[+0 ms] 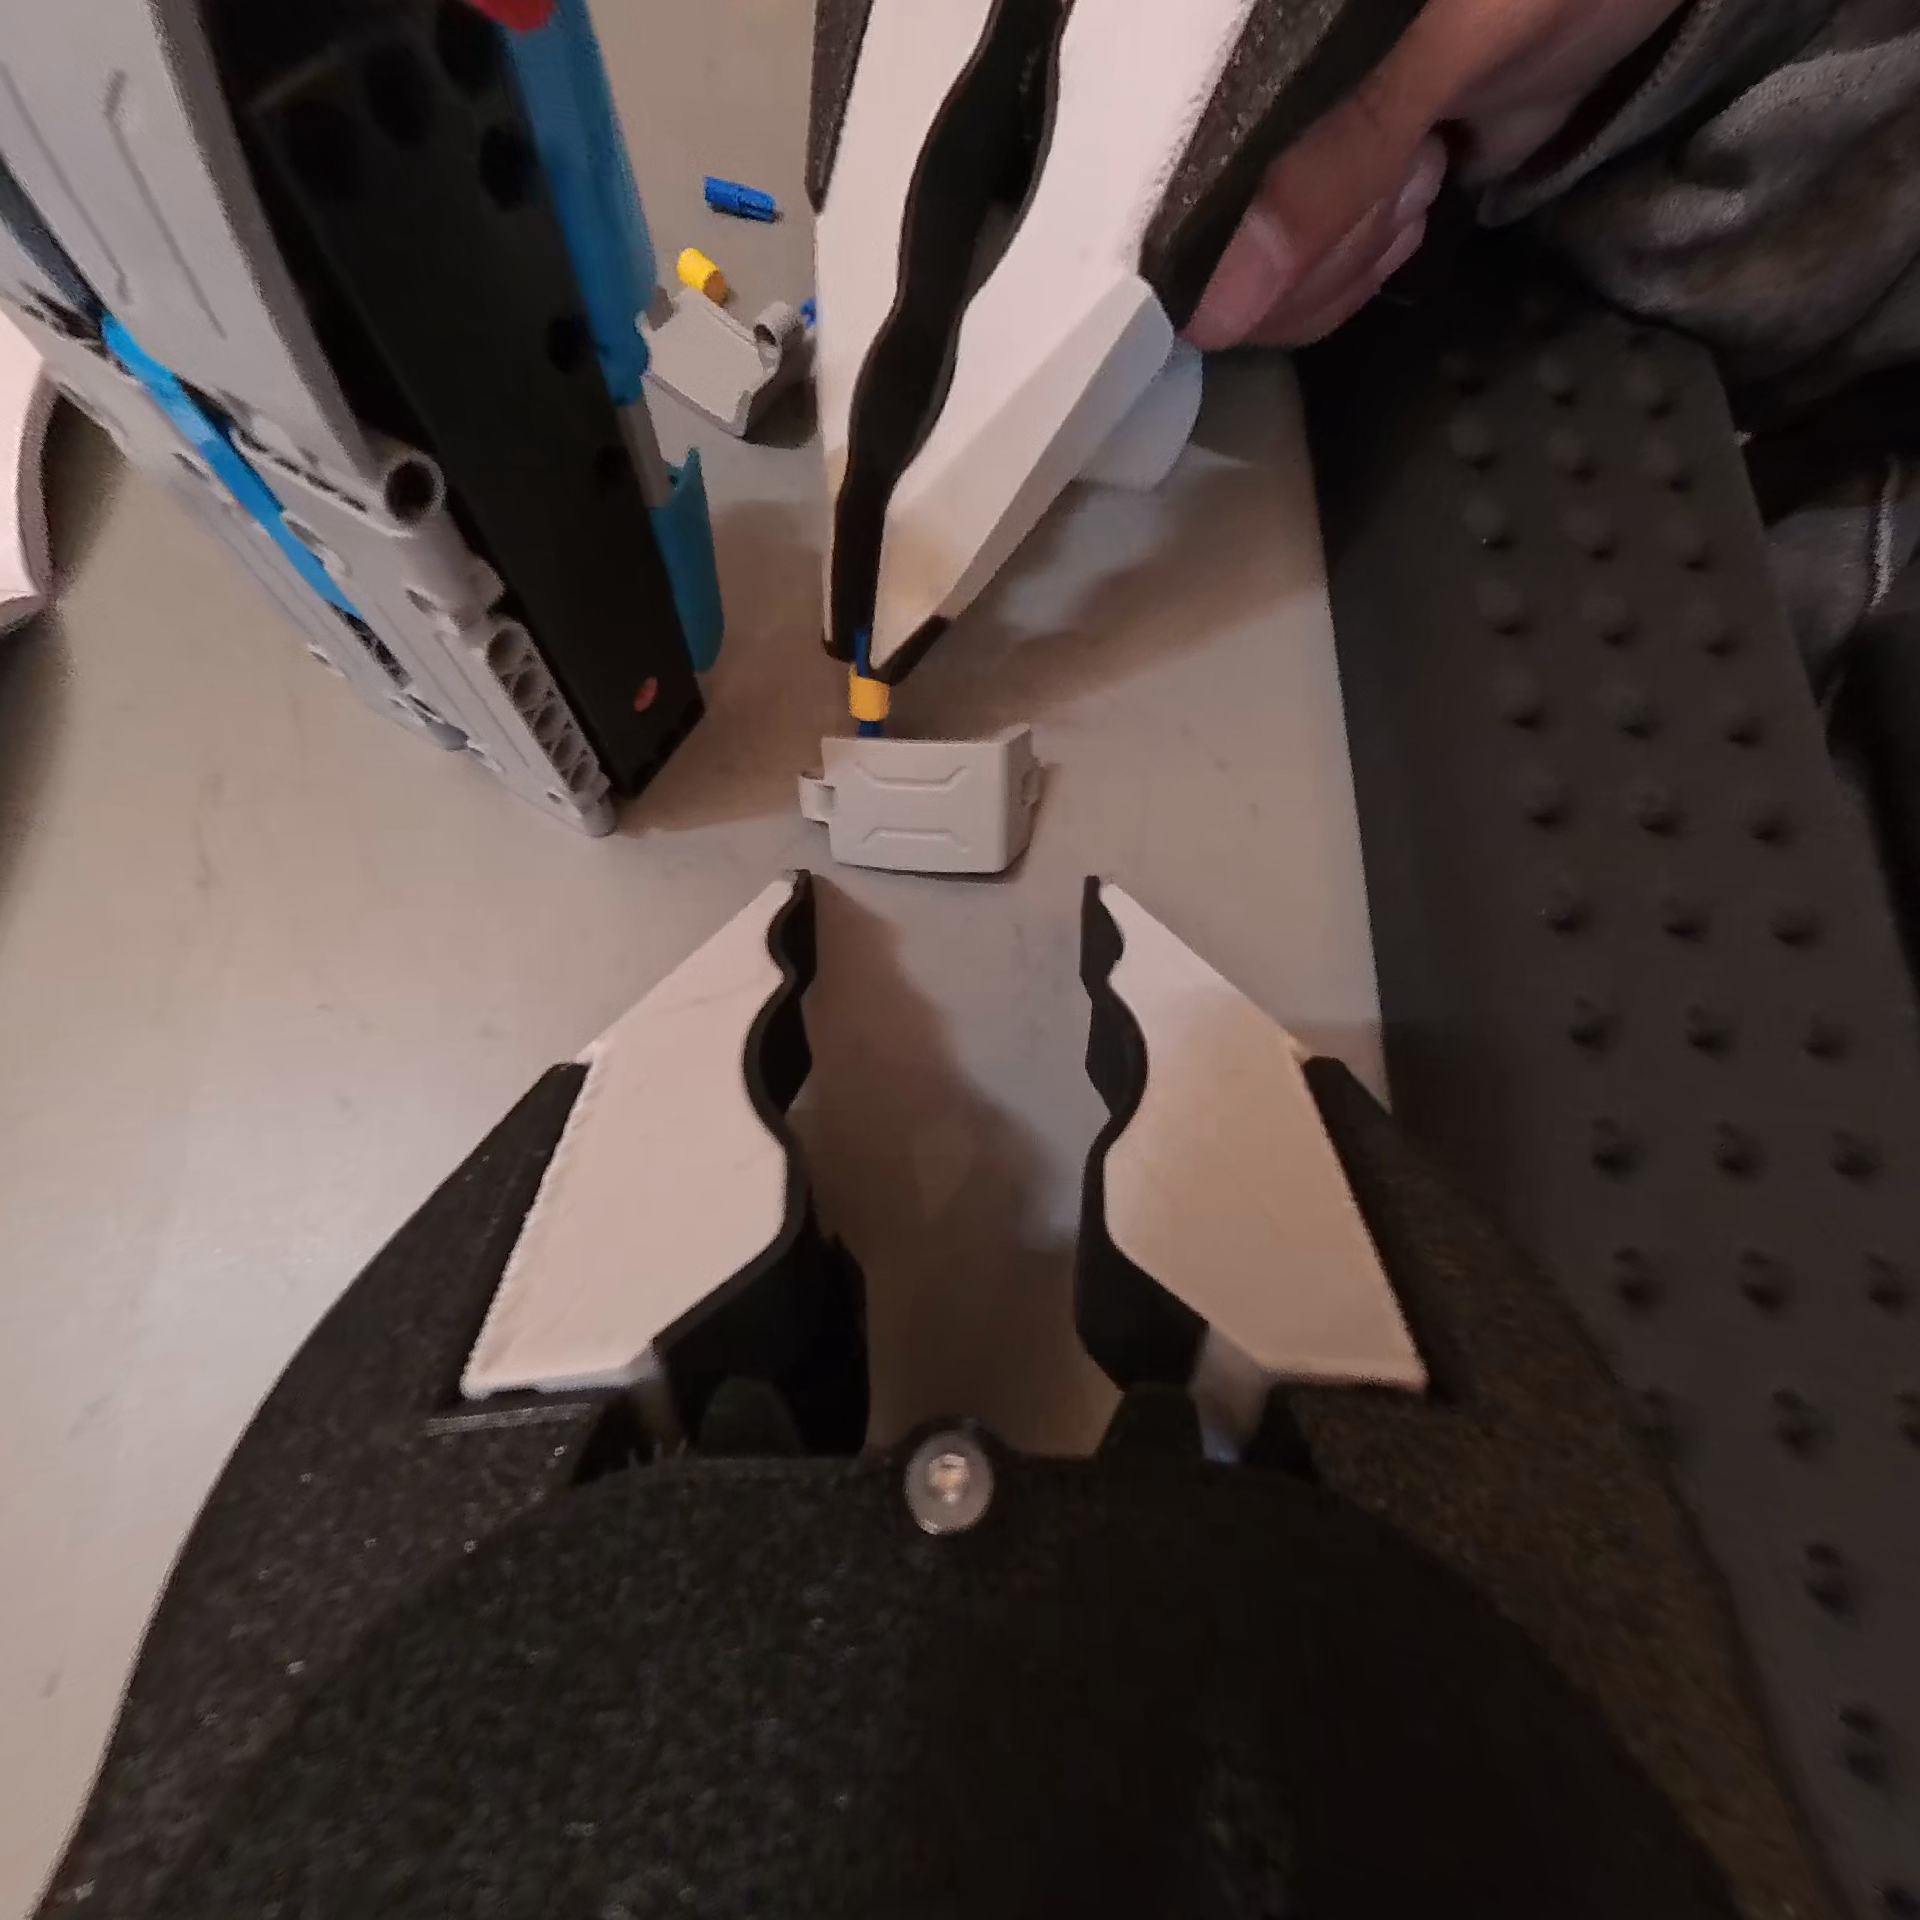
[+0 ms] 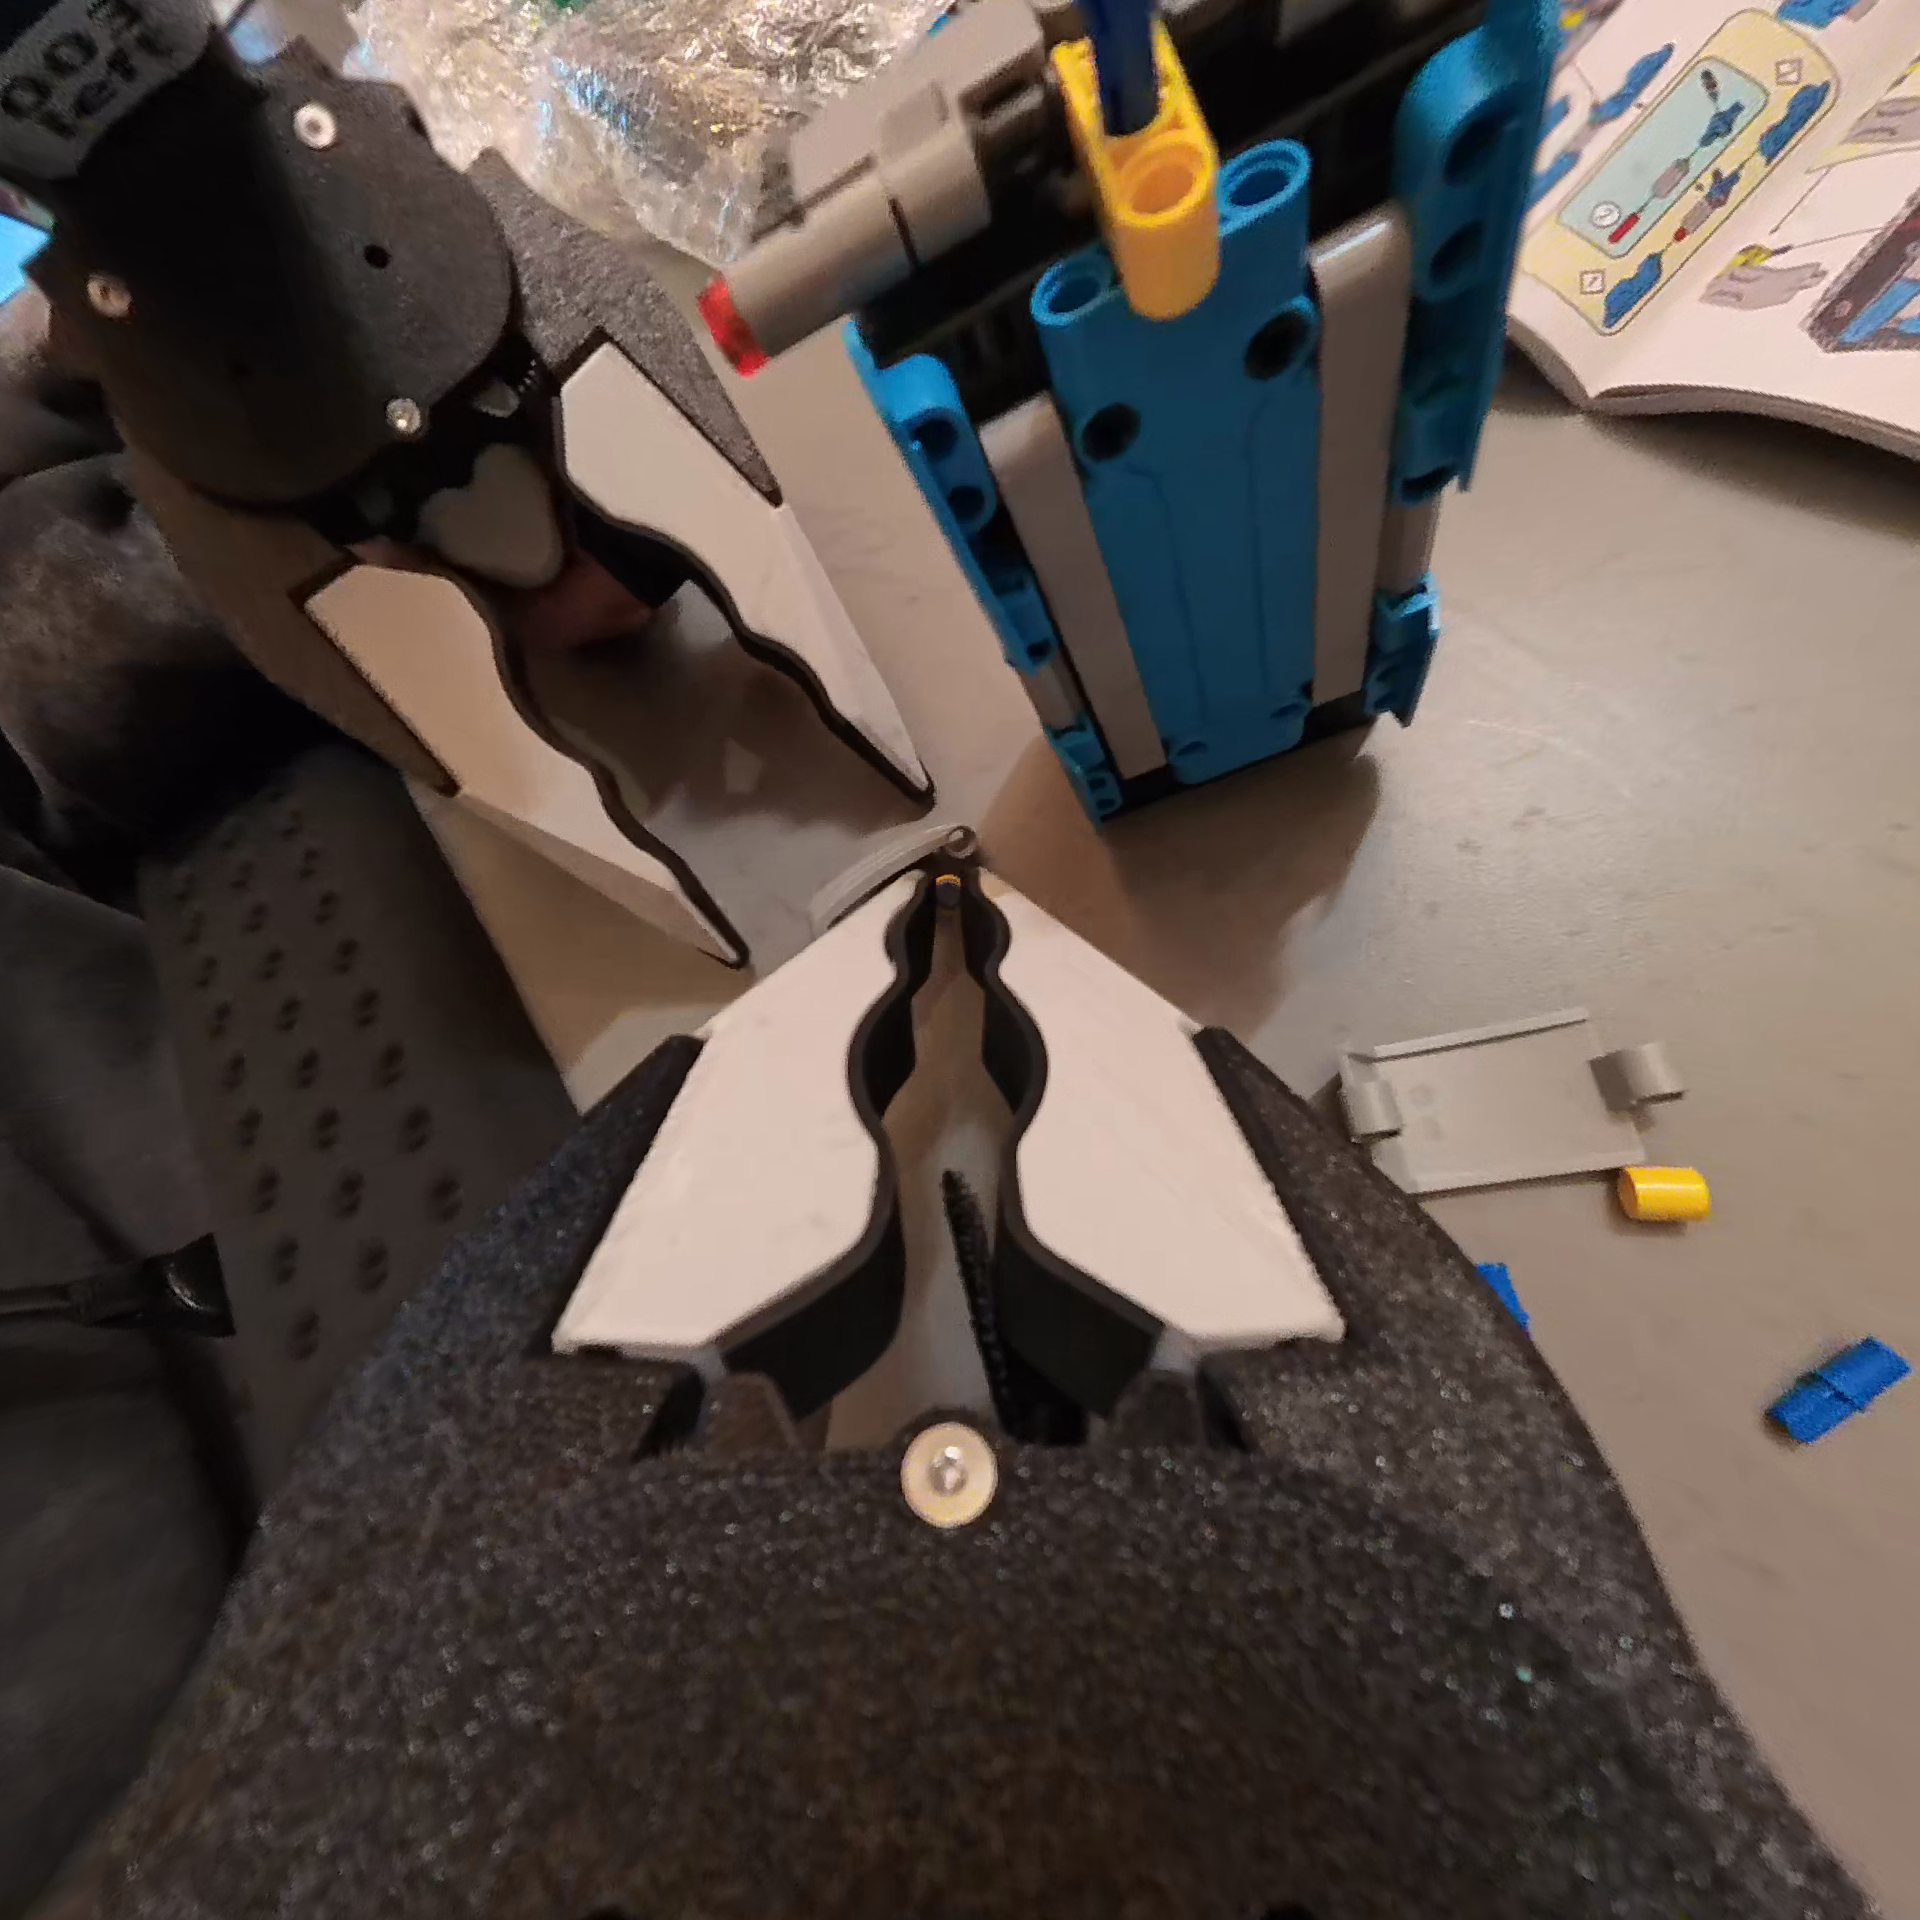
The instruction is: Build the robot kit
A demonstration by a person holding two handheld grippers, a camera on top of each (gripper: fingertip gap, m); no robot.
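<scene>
Pinching a blue-and-yellow pin (image 1: 868, 694) — right gripper (image 1: 868, 665) closed.

My left wrist camera sits low and close, looking along my left claw (image 1: 945, 904) at the tabletop (image 1: 260, 1039). My right wrist camera looks steeply down over my right claw (image 2: 948, 883) from the opposite side. Both views share the small grey panel (image 1: 920, 805) and the blue-grey brick model (image 2: 1195, 499).
</scene>
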